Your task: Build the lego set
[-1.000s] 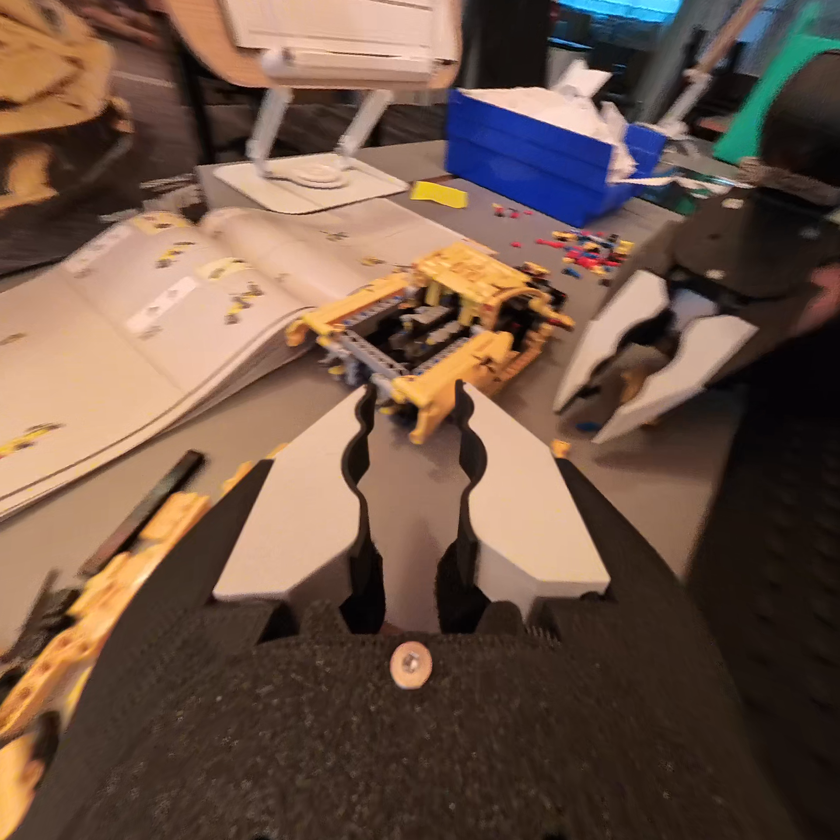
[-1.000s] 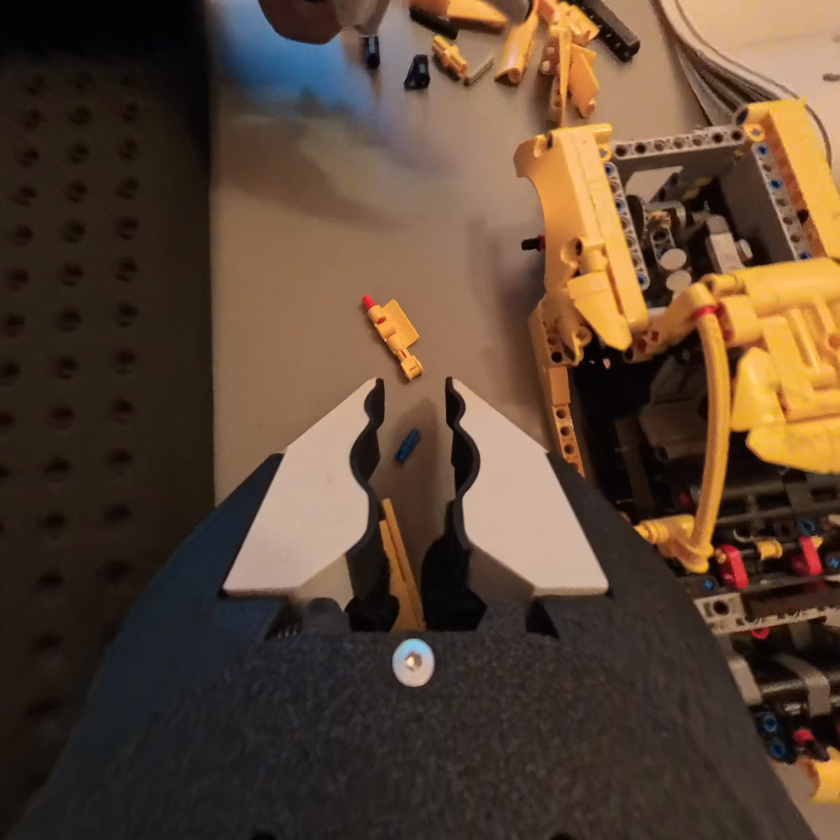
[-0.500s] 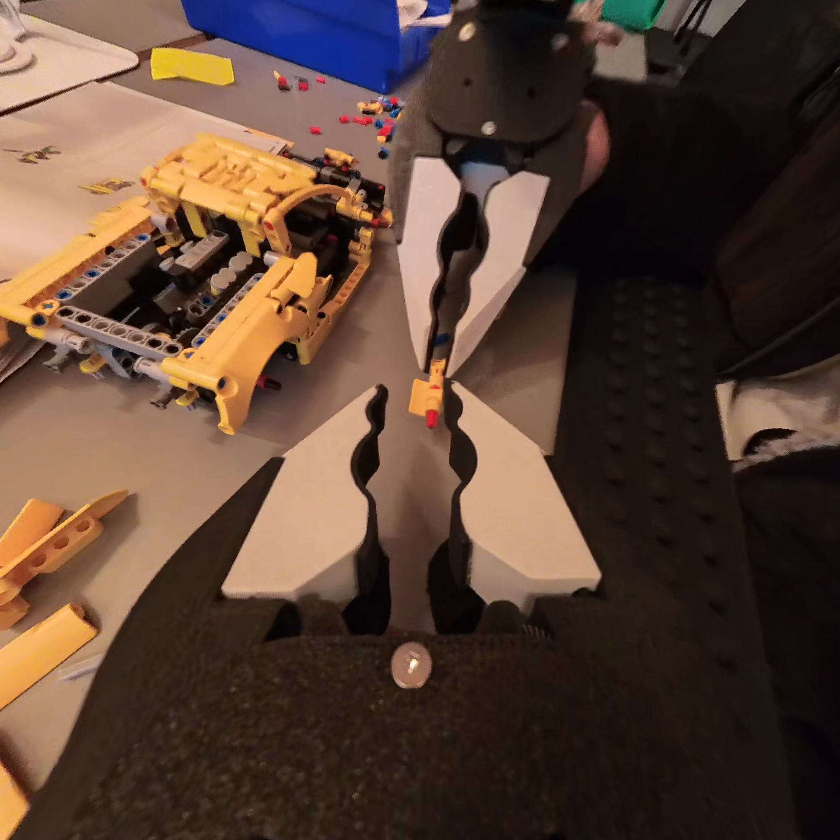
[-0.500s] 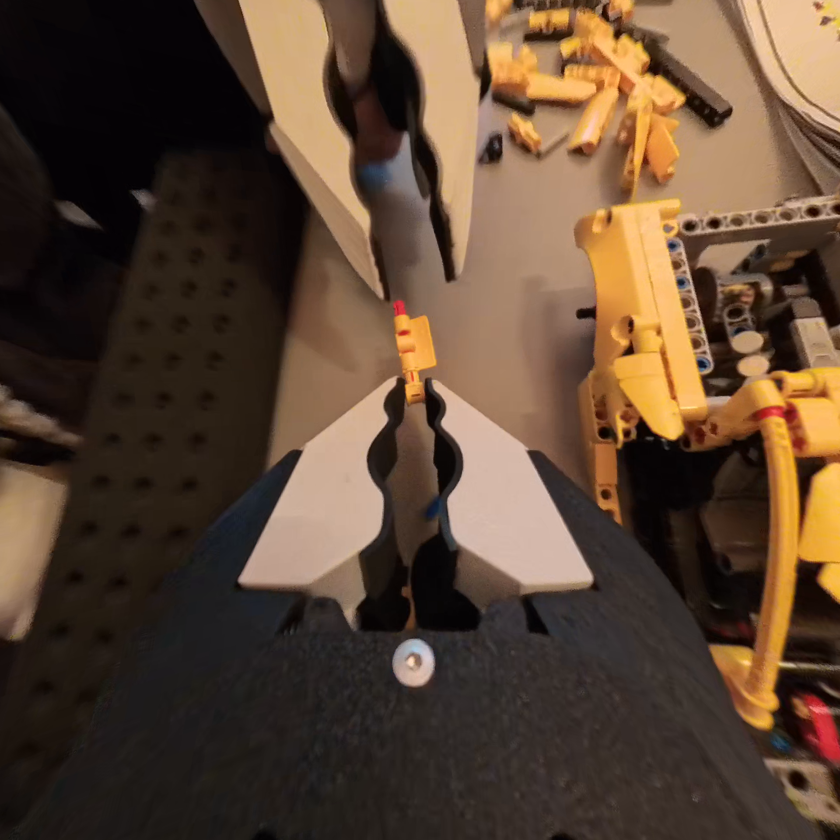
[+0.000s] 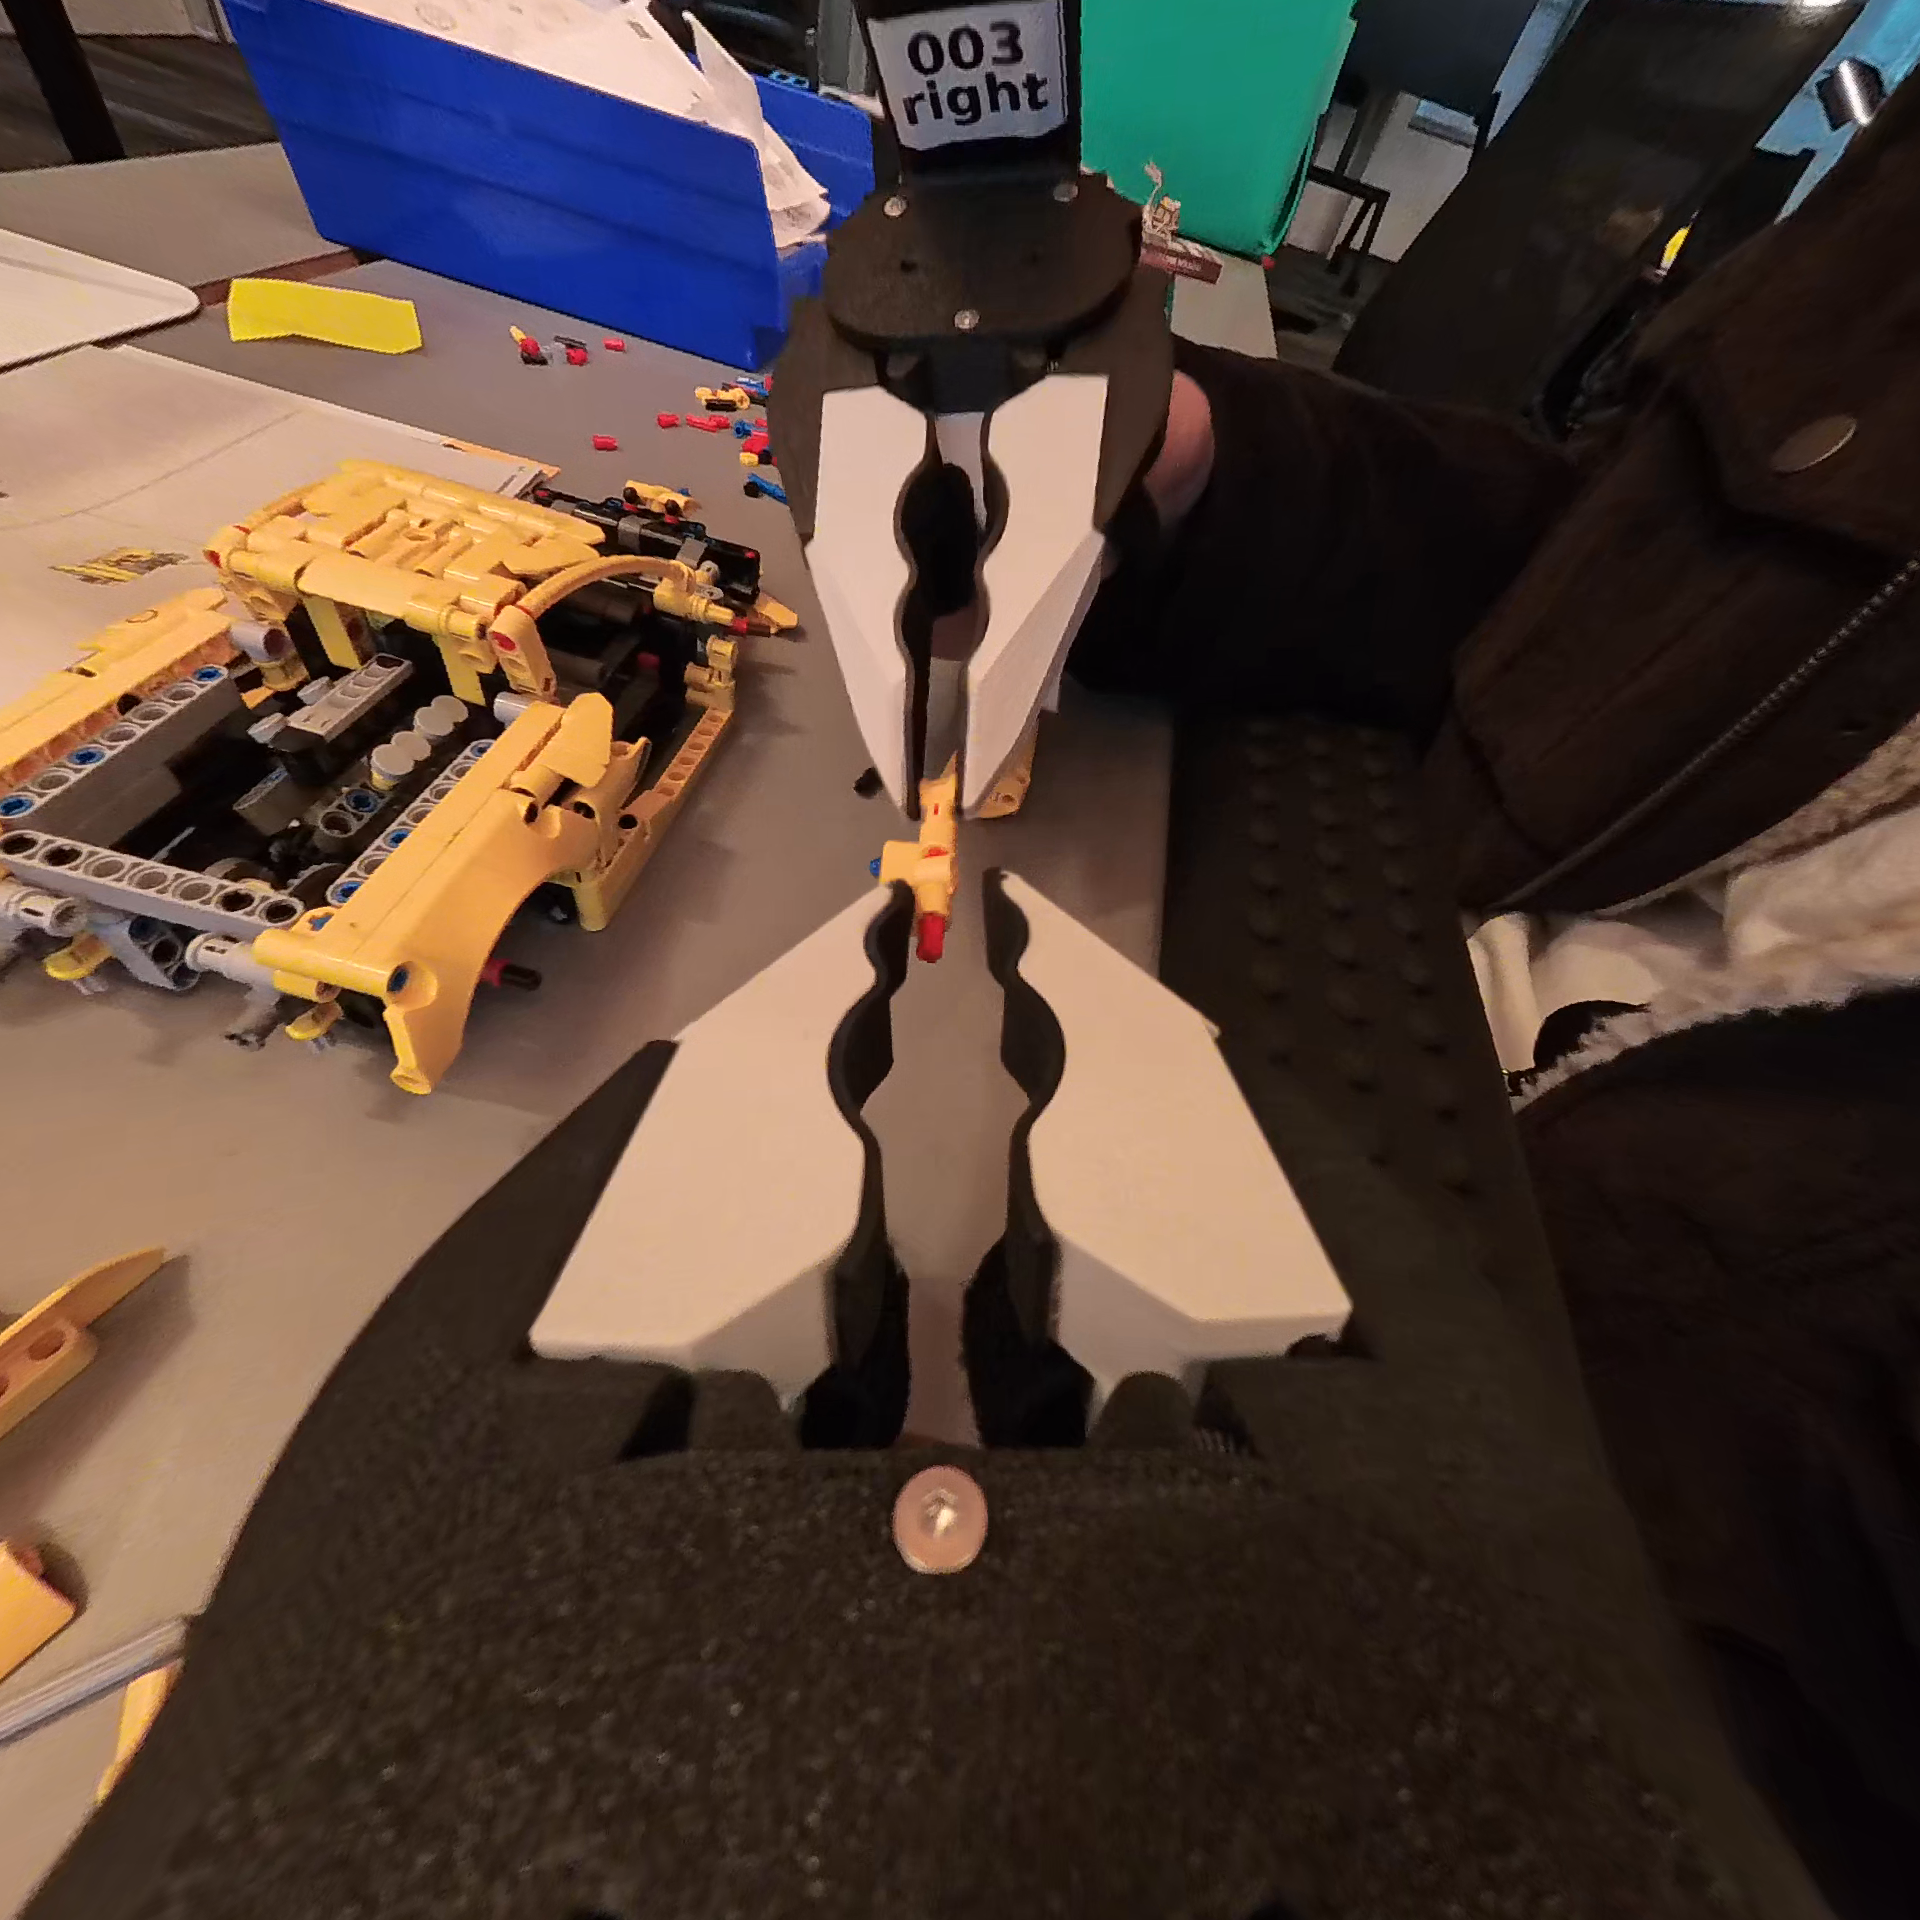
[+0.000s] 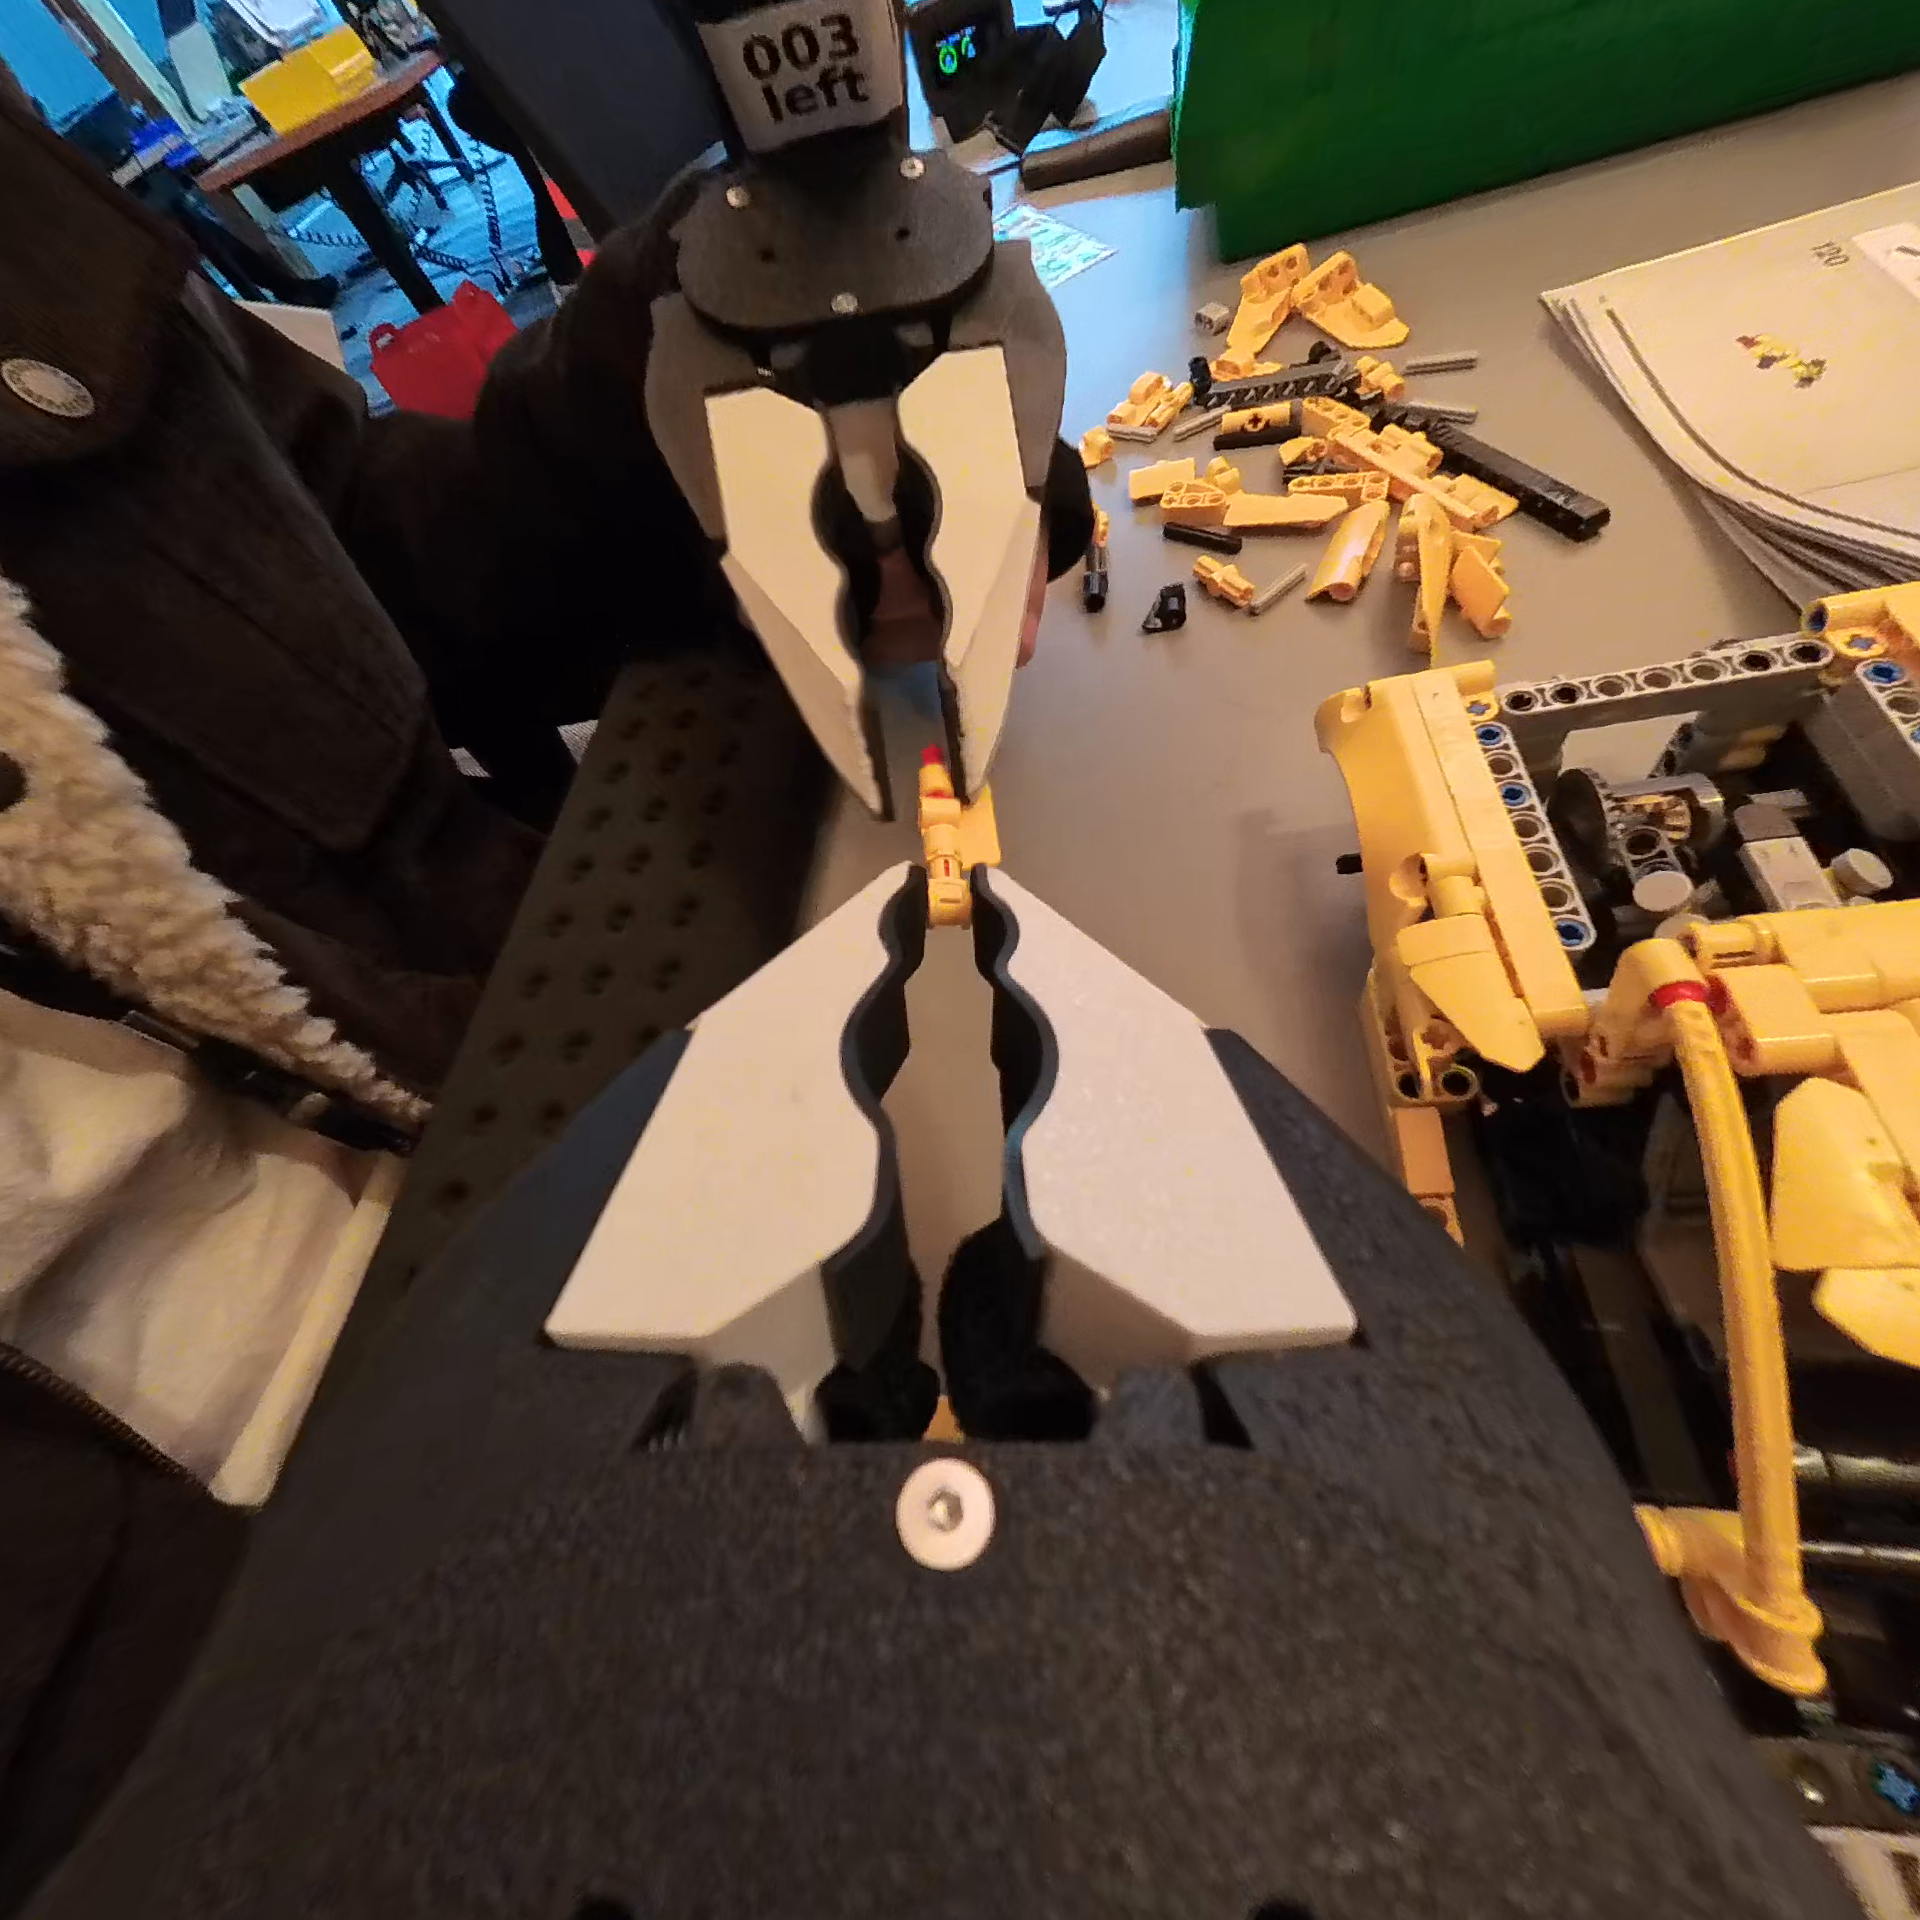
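White printed label atop each gripper: right gripper [image 5: 938, 805], left gripper [image 6: 920, 805]

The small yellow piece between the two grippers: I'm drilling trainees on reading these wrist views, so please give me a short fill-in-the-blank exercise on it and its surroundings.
1. The right gripper is shut on the small yellow piece, whose far tip is coloured ____.
2. The left gripper has its jaws ____ around that tip.
3. The half-built model rests on the ____.
4. Behind the model stands a bin coloured ____.

Missing words: red; open; table; blue
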A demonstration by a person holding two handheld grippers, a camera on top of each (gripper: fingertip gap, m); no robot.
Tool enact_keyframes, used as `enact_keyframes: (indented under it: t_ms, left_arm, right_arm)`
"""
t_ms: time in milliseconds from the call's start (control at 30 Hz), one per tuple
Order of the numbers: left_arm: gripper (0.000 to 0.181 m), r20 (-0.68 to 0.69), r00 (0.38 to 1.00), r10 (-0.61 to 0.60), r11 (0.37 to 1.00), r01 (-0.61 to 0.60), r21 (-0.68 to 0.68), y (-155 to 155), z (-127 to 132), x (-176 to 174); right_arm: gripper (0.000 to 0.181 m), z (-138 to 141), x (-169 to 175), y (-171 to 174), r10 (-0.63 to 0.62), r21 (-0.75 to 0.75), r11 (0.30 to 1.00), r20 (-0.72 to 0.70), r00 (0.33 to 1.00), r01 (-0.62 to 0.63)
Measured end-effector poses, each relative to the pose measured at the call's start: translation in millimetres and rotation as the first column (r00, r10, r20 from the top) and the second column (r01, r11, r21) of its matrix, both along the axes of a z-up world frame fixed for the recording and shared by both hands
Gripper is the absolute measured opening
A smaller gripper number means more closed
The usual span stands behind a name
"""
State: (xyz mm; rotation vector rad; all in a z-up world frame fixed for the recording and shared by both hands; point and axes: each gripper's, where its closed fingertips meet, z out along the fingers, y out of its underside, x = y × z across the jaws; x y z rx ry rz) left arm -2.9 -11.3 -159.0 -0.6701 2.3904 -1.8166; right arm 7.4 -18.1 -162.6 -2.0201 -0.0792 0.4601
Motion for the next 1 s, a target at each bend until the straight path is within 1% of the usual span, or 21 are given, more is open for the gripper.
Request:
enact_keyframes:
  t_ms: [33,67,267,400,533,633,700,800,833,900,967,1000]
  left_arm:
    - [0.009,0.002,1.0,0.003,1.0,-0.003,0.005,0.1,-0.8,0.5]
    - [0.008,0.002,1.0,0.004,1.0,-0.004,0.008,0.0,-1.5,0.7]
    - [0.007,-0.017,1.0,0.002,1.0,-0.002,0.001,-0.6,-1.7,0.7]
    - [0.007,-0.017,1.0,-0.01,1.0,0.01,0.007,-1.8,-2.4,-1.1]
    - [0.007,-0.01,1.0,-0.021,0.999,0.022,0.031,-0.1,-2.9,-2.8]
    - [0.007,0.006,1.0,-0.009,0.999,0.008,0.038,3.2,-1.2,-0.9]
    - [0.007,0.005,1.0,0.023,0.999,-0.023,0.034,7.7,-0.2,4.3]
    - [0.007,-0.019,0.998,0.066,0.998,-0.066,0.024,14.8,-0.8,11.8]
    - [0.007,-0.028,0.996,0.081,0.996,-0.08,0.027,16.8,-2.3,14.3]
    - [0.007,-0.042,0.993,0.109,0.994,-0.107,0.036,20.8,-5.3,19.0]
    - [0.007,-0.056,0.99,0.13,0.991,-0.128,0.043,24.1,-7.8,22.4]
    - [0.007,-0.062,0.988,0.14,0.989,-0.137,0.047,25.3,-9.3,24.0]
  right_arm:
    - [0.007,1.7,-0.8,-0.2,0.004,0.007,1.0,-0.007,1.0,-0.004]
    - [0.007,2.3,-0.5,-0.3,0.002,0.011,1.0,-0.004,1.0,-0.002]
    - [0.007,1.3,0.0,-2.2,0.005,0.008,1.0,-0.01,1.0,-0.005]
    - [0.007,3.1,-0.4,-3.2,0.014,0.012,1.0,-0.049,0.999,-0.013]
    - [0.007,2.2,-1.9,-1.6,0.014,0.011,1.0,-0.044,0.999,-0.014]
    - [0.008,1.7,-0.2,0.5,-0.007,0.025,1.0,-0.037,0.999,0.008]
    - [0.017,2.6,6.7,-0.6,-0.044,0.032,0.998,-0.003,0.999,0.044]
    - [0.029,12.3,18.5,-8.5,-0.091,0.075,0.993,0.069,0.993,0.086]
    - [0.031,13.0,23.2,-12.7,-0.108,0.064,0.993,0.091,0.99,0.103]
    - [0.032,10.4,31.6,-23.3,-0.132,-0.01,0.991,0.139,0.981,0.134]
    - [0.031,0.8,41.1,-38.0,-0.151,-0.134,0.974,0.215,0.965,0.182]
    - [0.028,-7.1,43.6,-48.1,-0.141,-0.214,0.957,0.252,0.958,0.197]
